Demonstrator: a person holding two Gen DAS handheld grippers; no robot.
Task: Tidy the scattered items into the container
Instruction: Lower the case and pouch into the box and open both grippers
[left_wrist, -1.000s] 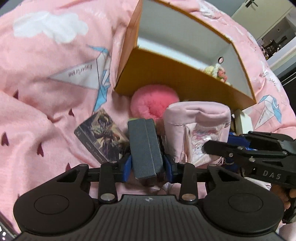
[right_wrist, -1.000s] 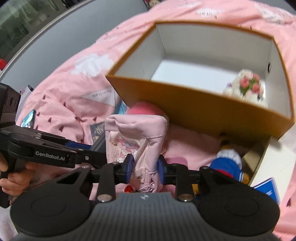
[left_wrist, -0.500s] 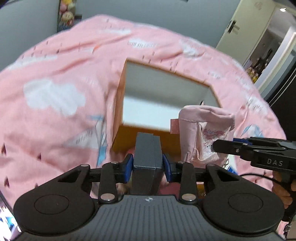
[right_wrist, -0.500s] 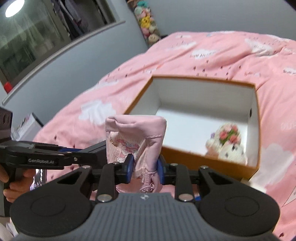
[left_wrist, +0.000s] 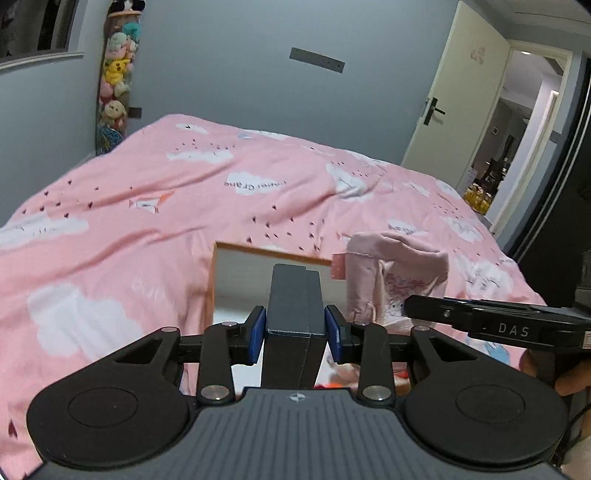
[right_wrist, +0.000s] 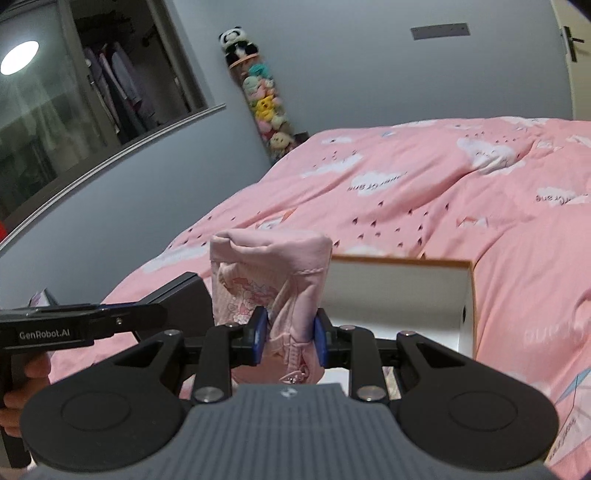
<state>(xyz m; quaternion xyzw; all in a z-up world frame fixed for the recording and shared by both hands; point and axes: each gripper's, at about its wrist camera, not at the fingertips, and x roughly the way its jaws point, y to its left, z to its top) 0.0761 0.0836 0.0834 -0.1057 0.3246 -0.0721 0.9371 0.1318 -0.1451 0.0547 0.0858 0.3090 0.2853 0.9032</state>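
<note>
Left gripper (left_wrist: 294, 334) pinches a dark case (left_wrist: 294, 306) upright; right gripper (right_wrist: 288, 338) pinches a bunched pink pouch (right_wrist: 271, 280). Both are held in the air near the open box (left_wrist: 229, 280) on the pink bedspread (left_wrist: 147, 221), its opening just beyond the fingers. Risk: the box's near wall is low in view, so an early release would drop either item short; the soft pouch may snag on a finger. Versus a second ago: both grippers are raised and tilted up, and the toys on the bedspread are out of view.
</note>
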